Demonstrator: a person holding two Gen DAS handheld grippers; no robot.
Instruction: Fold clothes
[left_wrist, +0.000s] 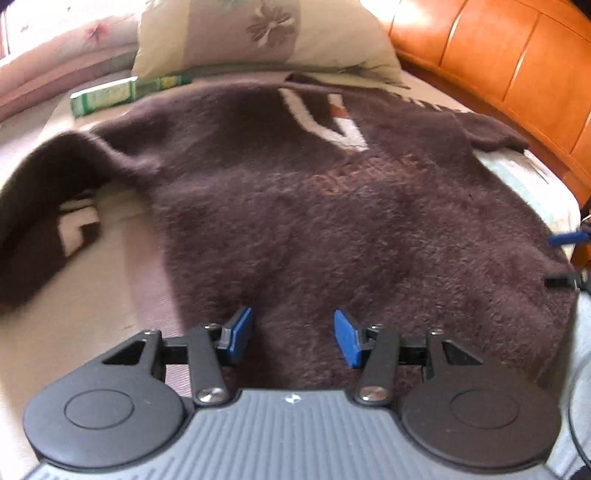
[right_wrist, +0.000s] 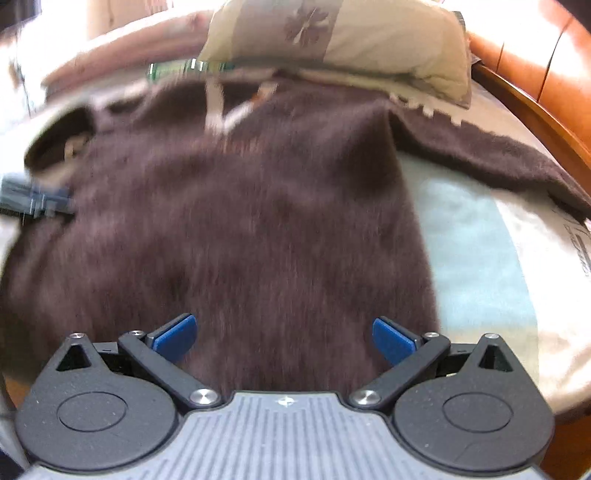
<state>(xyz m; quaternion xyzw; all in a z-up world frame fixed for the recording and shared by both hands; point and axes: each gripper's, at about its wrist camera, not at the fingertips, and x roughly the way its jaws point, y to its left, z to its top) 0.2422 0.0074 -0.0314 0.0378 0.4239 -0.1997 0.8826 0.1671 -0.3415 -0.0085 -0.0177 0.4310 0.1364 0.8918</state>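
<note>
Almost nothing here can be read. The brown sweater (left_wrist: 295, 206) has a white V-shaped band (left_wrist: 332, 122) at its neck and blocky white marks (left_wrist: 79, 229) on the sleeve that curls away at the left, but I can't make letters of them. A green packet (left_wrist: 107, 96) lies at the foot of the flowered pillow (left_wrist: 266, 37), and its print is too blurred to make out. On the pale bed sheet (right_wrist: 472, 236) to the right of the sweater there is some grey lettering (right_wrist: 578, 251) near the edge, also unreadable.

The sweater is spread flat on the bed, front up, neck toward the pillow and hem toward me, one sleeve stretched out to the right toward the orange wooden headboard (left_wrist: 498, 62).

My left hand-held gripper (left_wrist: 293, 338) hangs above the lower part of the sweater with its blue pads (left_wrist: 240, 334) standing about half apart. Nothing is between them, and I can't see them touching the knit. My right hand-held gripper (right_wrist: 284, 341) is over the hem too, nearer the sweater's right edge, with its jaws spread wide and likewise holding nothing. From the left camera its blue tip (left_wrist: 567, 236) shows at the far right edge, by the sweater's side.
</note>
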